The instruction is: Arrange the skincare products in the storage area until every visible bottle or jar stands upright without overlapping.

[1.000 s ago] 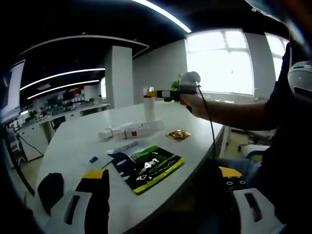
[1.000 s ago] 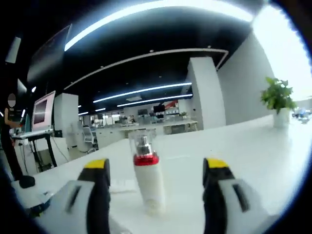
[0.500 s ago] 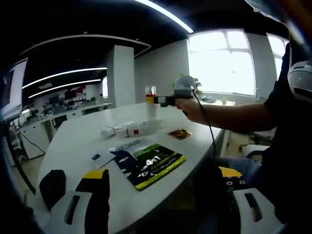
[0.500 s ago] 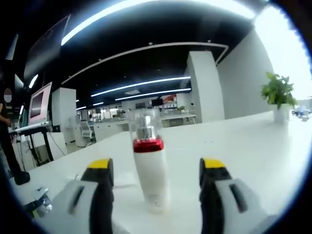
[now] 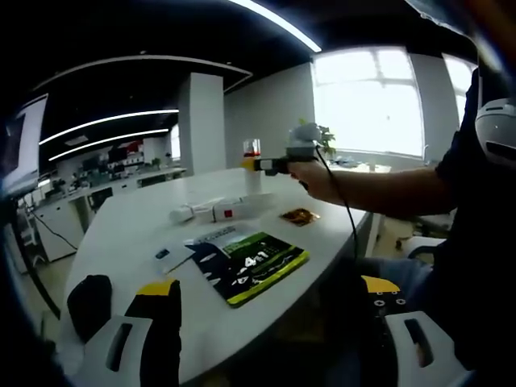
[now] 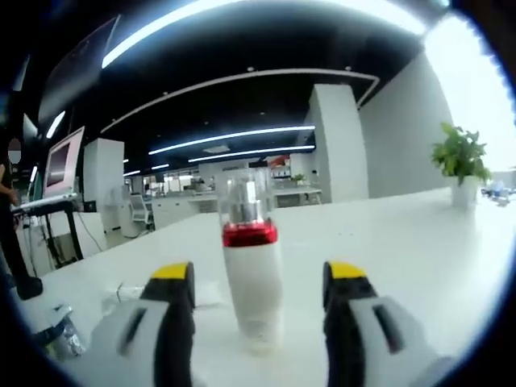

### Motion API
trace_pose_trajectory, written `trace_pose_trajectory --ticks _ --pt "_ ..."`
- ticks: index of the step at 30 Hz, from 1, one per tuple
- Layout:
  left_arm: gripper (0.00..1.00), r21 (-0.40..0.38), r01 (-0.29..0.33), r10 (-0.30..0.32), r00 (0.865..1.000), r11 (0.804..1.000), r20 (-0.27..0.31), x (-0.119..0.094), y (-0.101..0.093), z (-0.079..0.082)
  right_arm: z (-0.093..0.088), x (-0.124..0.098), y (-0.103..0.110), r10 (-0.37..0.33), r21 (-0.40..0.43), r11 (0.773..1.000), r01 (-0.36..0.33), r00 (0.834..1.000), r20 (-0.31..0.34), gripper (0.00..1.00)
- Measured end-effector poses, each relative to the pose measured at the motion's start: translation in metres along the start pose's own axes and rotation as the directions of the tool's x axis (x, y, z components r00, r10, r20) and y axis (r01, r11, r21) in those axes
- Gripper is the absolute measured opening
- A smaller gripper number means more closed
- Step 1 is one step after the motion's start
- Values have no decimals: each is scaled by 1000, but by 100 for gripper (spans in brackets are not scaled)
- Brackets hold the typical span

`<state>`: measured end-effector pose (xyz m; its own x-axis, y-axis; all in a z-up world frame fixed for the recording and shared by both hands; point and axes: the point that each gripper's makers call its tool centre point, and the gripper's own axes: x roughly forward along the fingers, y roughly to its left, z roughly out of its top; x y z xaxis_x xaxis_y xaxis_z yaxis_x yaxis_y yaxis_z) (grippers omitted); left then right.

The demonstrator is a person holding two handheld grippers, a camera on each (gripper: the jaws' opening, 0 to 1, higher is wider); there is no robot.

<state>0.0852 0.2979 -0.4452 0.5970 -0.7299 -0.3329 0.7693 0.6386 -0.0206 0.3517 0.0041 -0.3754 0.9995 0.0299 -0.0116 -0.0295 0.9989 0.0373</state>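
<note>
A white bottle (image 6: 251, 282) with a red collar and a clear cap stands upright on the white table (image 6: 419, 266). My right gripper (image 6: 258, 278) is open, one jaw on each side of the bottle with a gap left and right. In the left gripper view that bottle (image 5: 252, 164) is far across the table, with the right gripper (image 5: 262, 164) held at it by a person's hand (image 5: 310, 173). Two white tubes (image 5: 211, 211) lie on their sides near it. My left gripper (image 5: 270, 326) stands open over the near table edge, holding nothing.
A green and black packet (image 5: 251, 264), a small card (image 5: 164, 254) and a gold wrapper (image 5: 298, 215) lie on the table (image 5: 121, 234). A black object (image 5: 89, 298) sits near the left jaw. A potted plant (image 6: 461, 161) stands at the far right.
The right gripper has come closer to the upright bottle, which now looms larger between its jaws. The left view has shifted only slightly.
</note>
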Motion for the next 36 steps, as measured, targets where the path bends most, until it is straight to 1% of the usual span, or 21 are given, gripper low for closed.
trace_pose_trajectory --ticks 5,12,17,22,30,36 --pt "91 -1 0 0 1000 1000 -4 0 1 -1 5 6 -1 0 -21 1000 1 1000 18 58" --pt "91 3 -1 1 1000 1000 -8 0 2 0 1 9 2 5 -27 1000 -5 1000 9 55" --pt "91 4 -1 2 1000 1000 -12 0 2 1 8 10 7 18 -37 999 -16 999 39 51" --pt "91 5 0 0 1000 1000 -10 0 3 2 10 12 10 23 -55 998 -21 999 42 49" --pt "91 -1 -5 5 1000 1000 -14 -1 3 -1 11 15 12 17 -101 995 -13 999 44 47" --pt "91 -3 -12 11 1000 1000 -17 -4 4 -3 10 17 9 -2 -114 993 6 999 39 44"
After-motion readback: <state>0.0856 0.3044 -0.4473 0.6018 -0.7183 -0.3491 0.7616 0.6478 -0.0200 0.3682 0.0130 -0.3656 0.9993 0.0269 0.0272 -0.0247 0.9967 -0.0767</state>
